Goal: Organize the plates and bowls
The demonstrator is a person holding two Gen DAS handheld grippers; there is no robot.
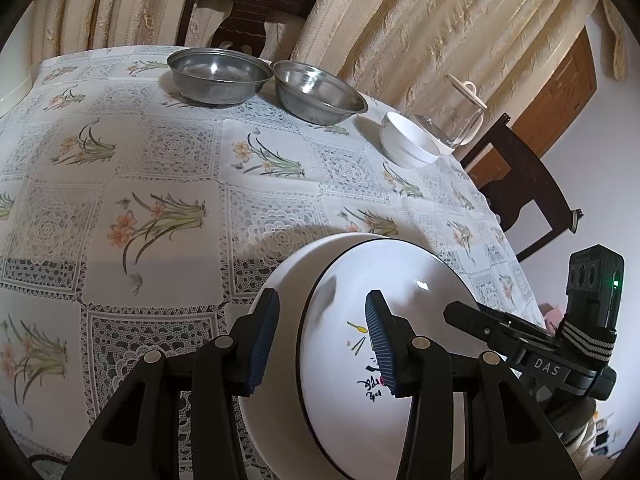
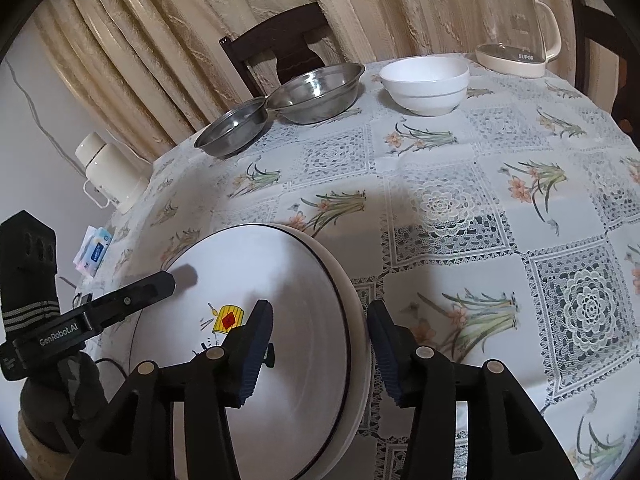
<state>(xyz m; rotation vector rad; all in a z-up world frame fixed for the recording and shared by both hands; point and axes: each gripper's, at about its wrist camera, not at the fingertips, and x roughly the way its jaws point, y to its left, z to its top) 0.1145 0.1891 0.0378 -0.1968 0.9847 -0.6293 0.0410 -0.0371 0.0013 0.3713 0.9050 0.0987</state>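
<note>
A large white bowl with a thin black rim line and a printed picture inside hangs at the near edge of the table. My left gripper is shut on its rim, one pad on the outer wall and one inside. From the opposite side, my right gripper is shut on the same bowl. Across the bowl, each view shows one of the other gripper's fingers. Two steel bowls and a small white bowl stand along the far side of the table.
A floral lace tablecloth covers the table. A glass kettle stands at the far corner beside the small white bowl. Dark chairs stand against the curtain. Off the table's left side are a white flask and a tissue pack.
</note>
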